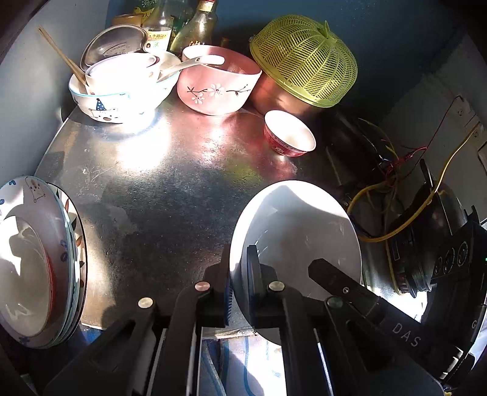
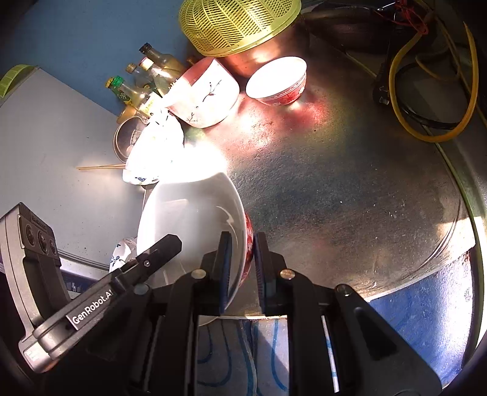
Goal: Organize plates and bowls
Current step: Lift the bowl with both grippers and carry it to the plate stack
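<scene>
Both grippers clamp the rim of one bowl, white inside and red-patterned outside (image 1: pixel 298 231) (image 2: pixel 188 225), held tilted over the metal tabletop (image 1: pixel 170 189). My left gripper (image 1: pixel 240 274) is shut on its near rim. My right gripper (image 2: pixel 242 259) is shut on the opposite rim, and its finger shows in the left wrist view (image 1: pixel 331 274). A stack of patterned plates (image 1: pixel 33 265) stands at the left edge. At the back stand a pink flower bowl (image 1: pixel 217 88), a small red bowl (image 1: pixel 289 134) and stacked white bowls with chopsticks (image 1: pixel 118 88).
A green plastic colander (image 1: pixel 304 58) lies upside down over a copper pot at the back. Bottles (image 1: pixel 182 24) and a glass lid (image 1: pixel 112 45) stand behind the bowls. Yellow and red cables (image 1: pixel 404 207) run along the right edge by a dark appliance.
</scene>
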